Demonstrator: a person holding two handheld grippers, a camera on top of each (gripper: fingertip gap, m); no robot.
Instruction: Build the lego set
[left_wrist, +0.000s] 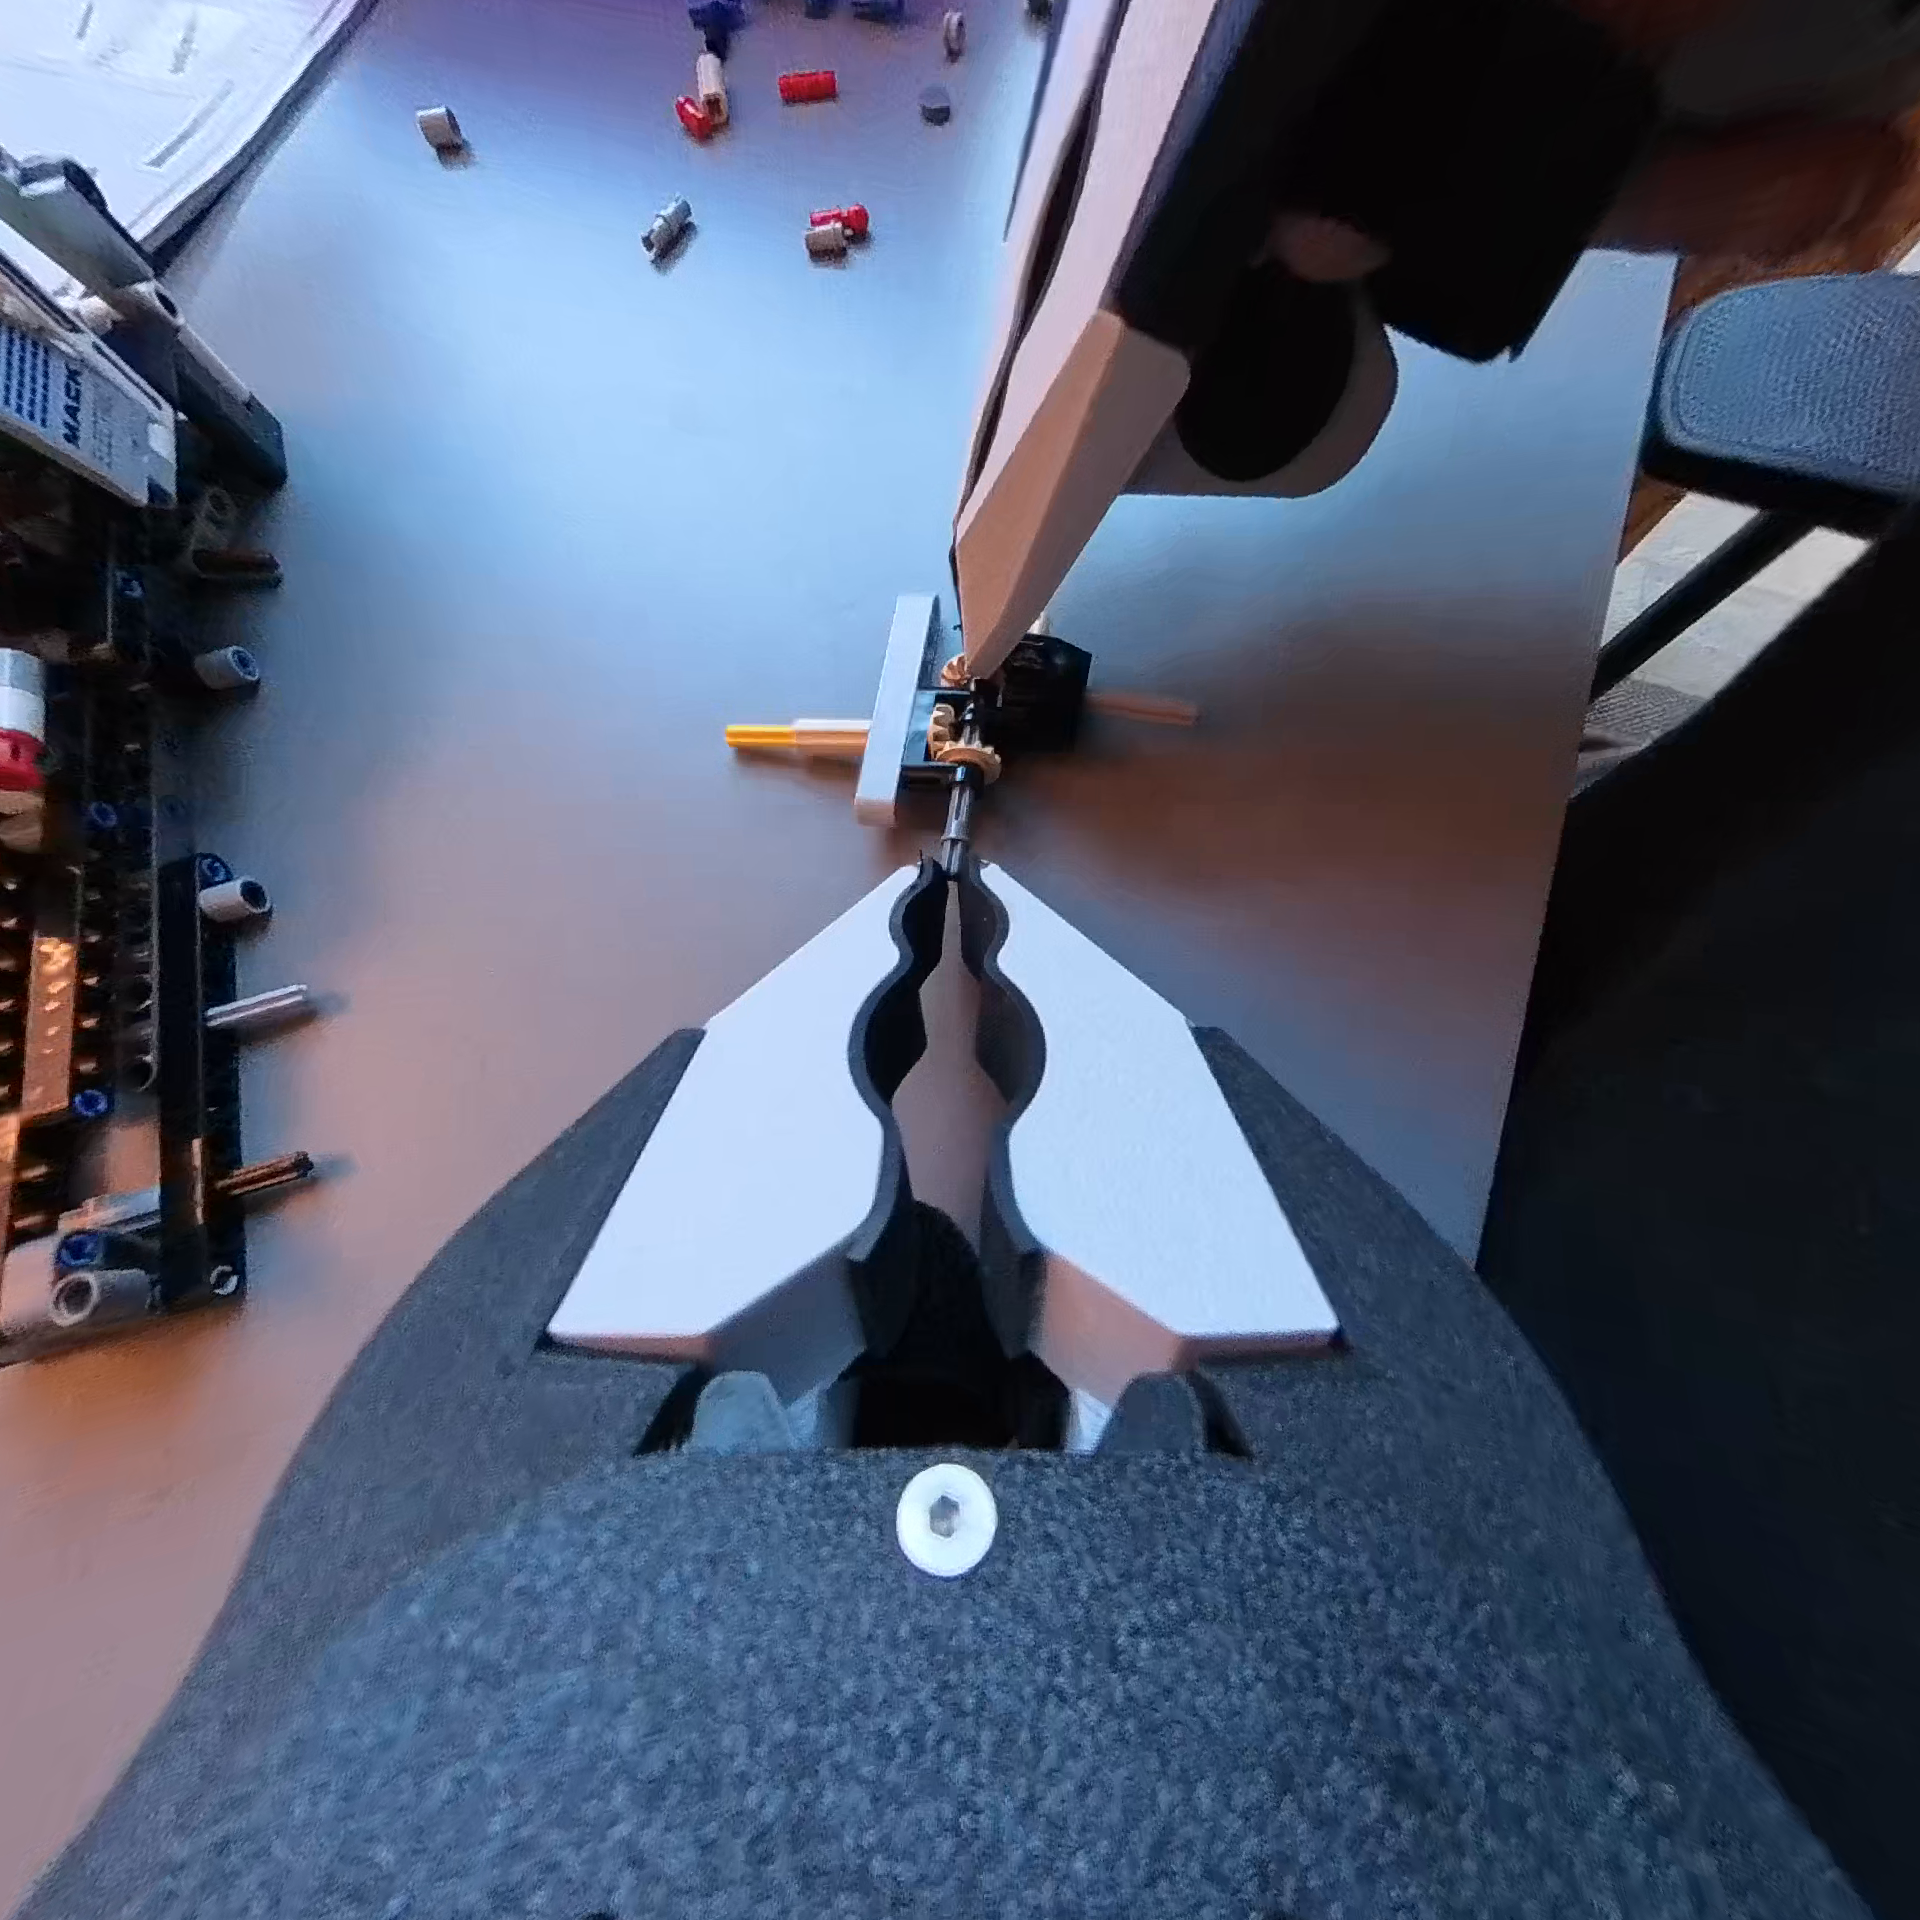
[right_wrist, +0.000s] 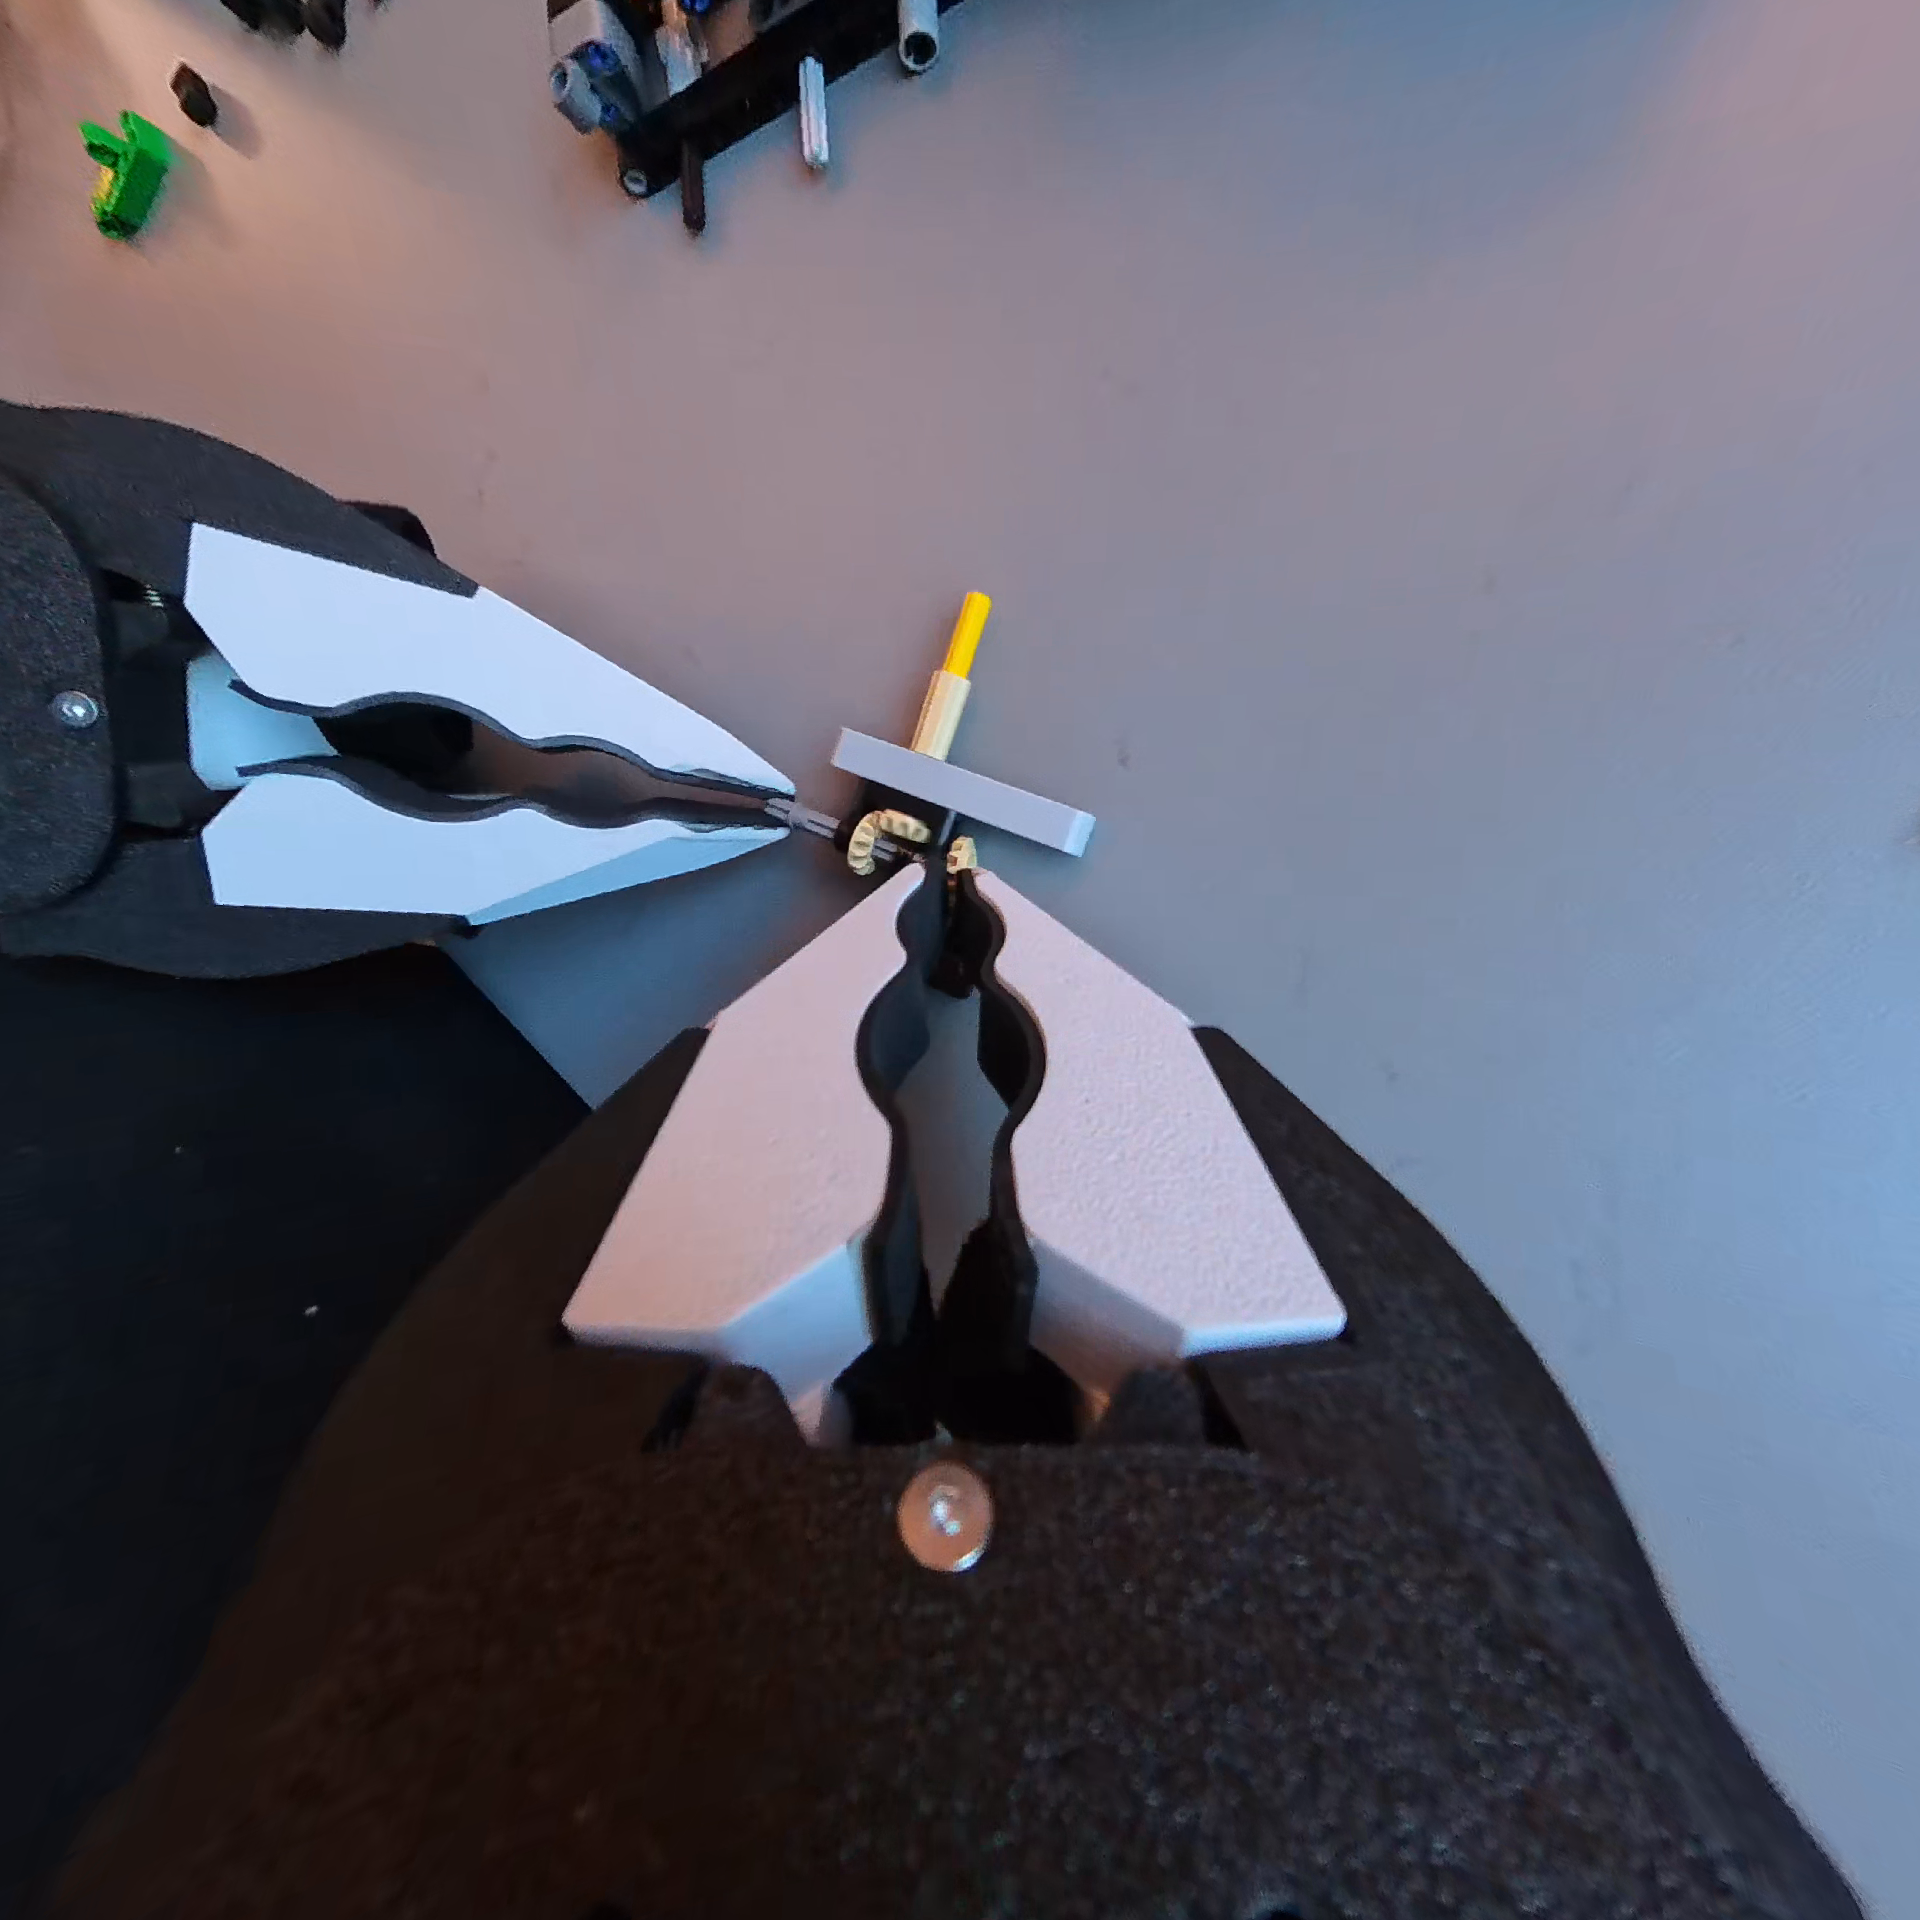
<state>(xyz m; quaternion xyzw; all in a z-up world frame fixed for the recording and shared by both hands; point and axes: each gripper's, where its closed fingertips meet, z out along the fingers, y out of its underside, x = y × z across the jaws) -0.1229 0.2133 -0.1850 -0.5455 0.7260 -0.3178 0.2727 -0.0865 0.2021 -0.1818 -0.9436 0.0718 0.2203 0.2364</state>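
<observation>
A small lego sub-assembly sits near the table's right edge: a grey beam (left_wrist: 902, 707), a black frame (left_wrist: 1044, 691), tan gears (left_wrist: 948, 724), a yellow axle with a tan sleeve (left_wrist: 795, 736) and a thin dark axle (left_wrist: 958, 816). My left gripper (left_wrist: 951, 871) is shut on the near end of the dark axle. My right gripper (right_wrist: 945, 881) is shut on the black frame part of the assembly. The right gripper comes down from the top in the left wrist view (left_wrist: 971, 665). The left gripper enters from the left in the right wrist view (right_wrist: 784, 816). The grey beam (right_wrist: 961, 790) and gears (right_wrist: 883, 836) show there too.
A large partly built black and grey lego model (left_wrist: 114, 935) lies along the left. Loose red, grey and blue pieces (left_wrist: 808, 88) are scattered at the far side. A green piece (right_wrist: 125, 171) lies far left in the right wrist view. Paper sheets (left_wrist: 156, 83) lie far left. A chair (left_wrist: 1787, 395) stands past the table's right edge. The grippers' ends are close to 5 centimeters from one another.
</observation>
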